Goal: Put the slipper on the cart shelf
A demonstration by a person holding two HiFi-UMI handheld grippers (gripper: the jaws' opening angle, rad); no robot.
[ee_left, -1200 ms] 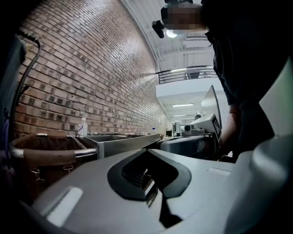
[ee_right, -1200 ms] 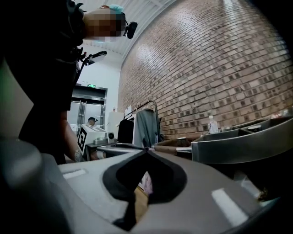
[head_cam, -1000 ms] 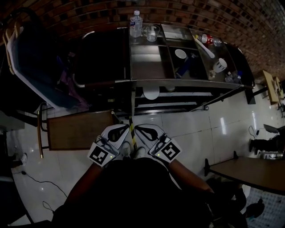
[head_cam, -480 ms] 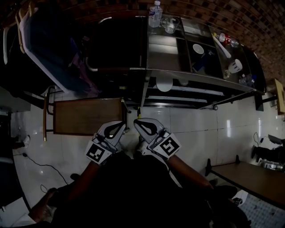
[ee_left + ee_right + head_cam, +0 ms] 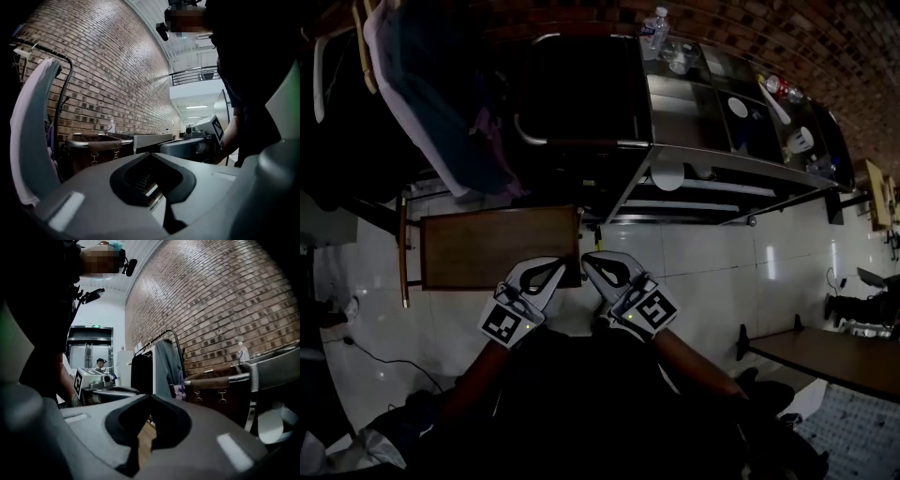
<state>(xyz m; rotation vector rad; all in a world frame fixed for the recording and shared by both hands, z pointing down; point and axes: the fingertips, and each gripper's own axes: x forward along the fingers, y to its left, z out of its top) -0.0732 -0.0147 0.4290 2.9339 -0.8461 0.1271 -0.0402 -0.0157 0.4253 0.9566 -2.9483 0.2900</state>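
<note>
— Jaws first: how are those of the left gripper (image 5: 557, 266) set?
— Pressed together tip to tip, with nothing gripped between them.
— And those of the right gripper (image 5: 587, 259)?
— Likewise clenched on nothing; only wood is seen through the gap behind the tips. Both grippers are held side by side, low in front of the person (image 5: 600, 403).
— What is laid out beyond them, from the left?
— Garments (image 5: 427, 112) are hung at the upper left. Next, a brown wooden table (image 5: 487, 246) is stood on the pale floor (image 5: 703, 262), and the tips of both grippers are seen over its near edge.
— And further right?
— A dark bin (image 5: 581, 89) is set at the left end of the steel cart (image 5: 703, 161), well apart from both grippers. A water bottle (image 5: 654, 26) is stood on the cart's top.
— Where is the slipper found?
— It cannot be made out for certain. A white rounded thing (image 5: 667, 174) is seen on the shelf (image 5: 722, 188) beneath the cart's top; whether that is the slipper cannot be told.
</note>
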